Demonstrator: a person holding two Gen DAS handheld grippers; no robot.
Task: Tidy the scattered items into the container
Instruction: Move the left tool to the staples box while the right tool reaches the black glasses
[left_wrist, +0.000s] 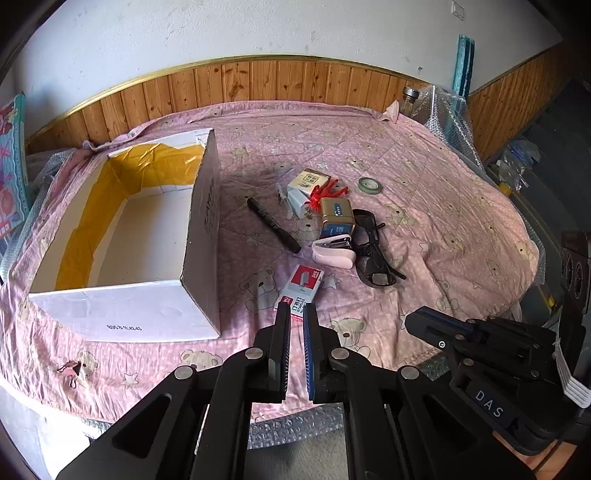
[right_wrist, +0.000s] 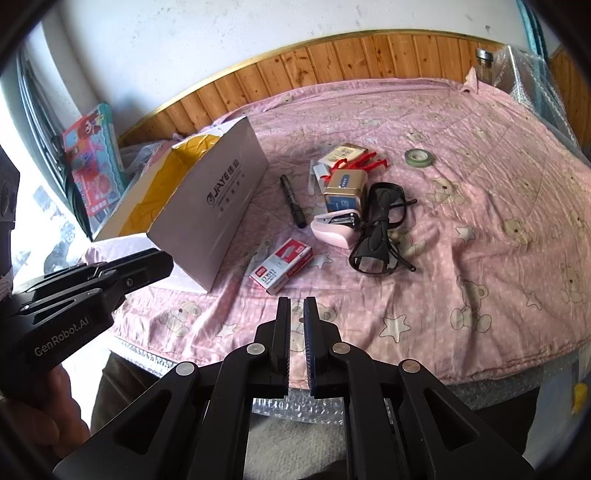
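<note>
1. The left tongs (left_wrist: 296, 314) hover over the near edge of the pink bear-print sheet (left_wrist: 424, 184), fingers nearly closed on nothing.
2. The right tongs (right_wrist: 297, 308) look the same: a narrow gap, nothing held.
3. The white cardboard box (left_wrist: 199, 229) sits open on the left.
4. Right of it lie a staples box (left_wrist: 301, 288), black marker (left_wrist: 273, 225), pink stapler (left_wrist: 334, 253), gold tin (left_wrist: 336, 218), dark glasses (left_wrist: 373, 254) and tape roll (left_wrist: 369, 184).
</note>
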